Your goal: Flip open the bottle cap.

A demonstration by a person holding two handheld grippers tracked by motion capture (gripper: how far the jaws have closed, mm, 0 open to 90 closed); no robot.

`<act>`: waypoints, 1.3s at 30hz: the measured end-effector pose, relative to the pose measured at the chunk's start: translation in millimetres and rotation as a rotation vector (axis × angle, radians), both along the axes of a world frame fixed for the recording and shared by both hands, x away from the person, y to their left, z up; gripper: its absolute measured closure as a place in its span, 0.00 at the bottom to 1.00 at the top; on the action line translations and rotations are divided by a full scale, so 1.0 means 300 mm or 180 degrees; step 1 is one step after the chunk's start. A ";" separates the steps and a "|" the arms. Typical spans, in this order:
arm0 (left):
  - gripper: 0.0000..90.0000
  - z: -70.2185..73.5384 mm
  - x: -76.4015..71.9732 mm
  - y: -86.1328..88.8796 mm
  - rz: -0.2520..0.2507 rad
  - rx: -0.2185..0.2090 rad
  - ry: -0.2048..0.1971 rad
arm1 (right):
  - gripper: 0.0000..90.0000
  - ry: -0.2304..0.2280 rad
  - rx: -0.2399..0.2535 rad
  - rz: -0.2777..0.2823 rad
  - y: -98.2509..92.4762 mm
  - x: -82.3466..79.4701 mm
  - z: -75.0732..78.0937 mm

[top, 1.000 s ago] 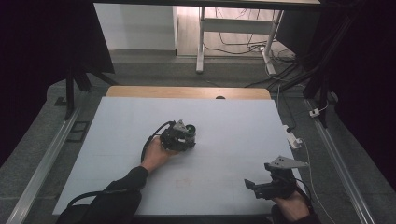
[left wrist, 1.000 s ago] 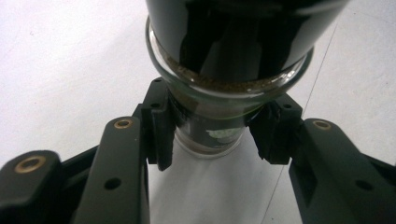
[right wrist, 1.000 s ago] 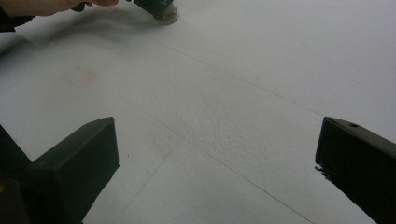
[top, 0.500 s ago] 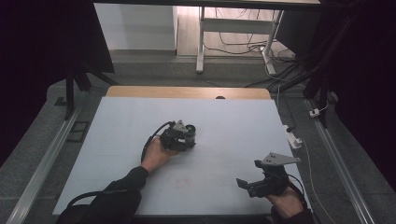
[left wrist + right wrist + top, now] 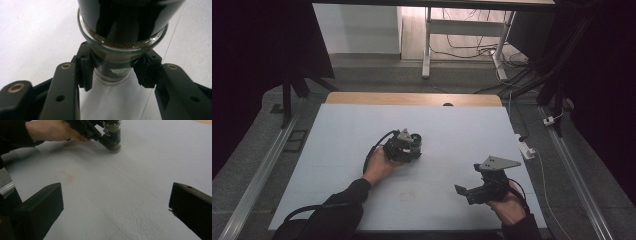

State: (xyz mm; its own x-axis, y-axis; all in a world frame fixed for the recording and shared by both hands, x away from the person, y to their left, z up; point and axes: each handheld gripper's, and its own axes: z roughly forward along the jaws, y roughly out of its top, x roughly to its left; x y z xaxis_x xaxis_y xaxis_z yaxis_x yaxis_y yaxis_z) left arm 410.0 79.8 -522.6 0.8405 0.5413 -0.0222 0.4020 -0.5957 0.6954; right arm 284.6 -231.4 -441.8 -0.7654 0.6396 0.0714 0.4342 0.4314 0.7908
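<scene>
Fingers (image 5: 86, 72) of your left gripper (image 5: 404, 145) are clamped on the small glass jar (image 5: 117, 57), one pad on each side of its body, in the left gripper view. Brown granules fill that jar up to the shoulder, and a dark cap sits above them. Your jar stands upright on the pale surface (image 5: 452, 130), slightly left of the middle, about halfway between the near and far edges. Seen from your right gripper view, the jar (image 5: 112, 136) rests with its base touching the surface, your left hand (image 5: 50, 130) just behind the gripper that holds it.

Your right gripper (image 5: 477, 190) is near the right front corner of the surface, well apart from the jar, with the grey three-cornered plate (image 5: 497, 162) on top of it. Its fingers (image 5: 45, 202) stand wide apart with nothing between them; bare surface lies between the two black pads. Your right hand (image 5: 507, 205) holds it from the near edge.

A faint reddish mark (image 5: 65, 177) shows on the surface between the two grippers, nearer your side. A wooden strip (image 5: 412, 98) runs along the far edge of the surface.
</scene>
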 end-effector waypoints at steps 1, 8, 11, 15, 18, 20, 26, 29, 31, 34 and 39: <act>0.60 0.000 0.000 0.000 0.0000 0.0000 0.0001 | 0.00 -0.0003 0.0012 0.0010 0.006 0.005 0.001; 0.60 0.001 0.000 0.000 0.0002 0.0009 0.0011 | 0.00 -0.0021 0.0051 0.0046 0.048 0.036 0.001; 0.60 0.001 0.000 0.000 0.0003 0.0008 0.0011 | 0.00 0.0003 0.0057 0.0077 0.066 0.050 0.003; 0.60 0.000 0.000 0.000 0.0003 0.0007 0.0011 | 0.00 0.0067 0.0124 0.0134 0.095 0.076 0.008; 0.60 0.000 0.000 0.000 0.0003 0.0007 0.0012 | 0.00 0.0048 0.0109 0.0191 0.119 0.092 0.010; 0.60 0.001 0.001 0.000 0.0002 0.0010 0.0012 | 0.00 0.0027 0.0097 0.0210 0.135 0.102 0.010; 0.60 0.001 0.000 -0.001 0.0003 0.0015 0.0014 | 0.00 0.0057 0.0080 0.0259 0.179 0.133 0.001; 0.60 0.001 0.001 -0.001 0.0004 0.0021 0.0016 | 0.00 0.0060 0.0102 0.0255 0.199 0.149 -0.001; 0.60 0.001 0.000 -0.001 0.0007 0.0022 0.0017 | 0.00 0.0083 0.0093 0.0276 0.216 0.162 -0.006; 0.60 0.001 0.000 -0.001 0.0009 0.0023 0.0018 | 0.00 0.0083 0.0001 0.0284 0.244 0.177 -0.016; 0.60 0.001 0.001 -0.002 0.0009 0.0022 0.0021 | 0.00 0.0108 -0.0056 0.0298 0.279 0.200 -0.014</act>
State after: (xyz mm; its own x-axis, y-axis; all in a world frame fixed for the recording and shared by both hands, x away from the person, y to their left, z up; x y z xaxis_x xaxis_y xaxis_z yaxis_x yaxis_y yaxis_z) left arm 410.2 79.3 -522.2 0.8388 0.5438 -0.0239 0.4082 -0.5993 0.6886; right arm 344.6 -147.7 -445.9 -0.8192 0.5667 0.0876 0.4176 0.4849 0.7684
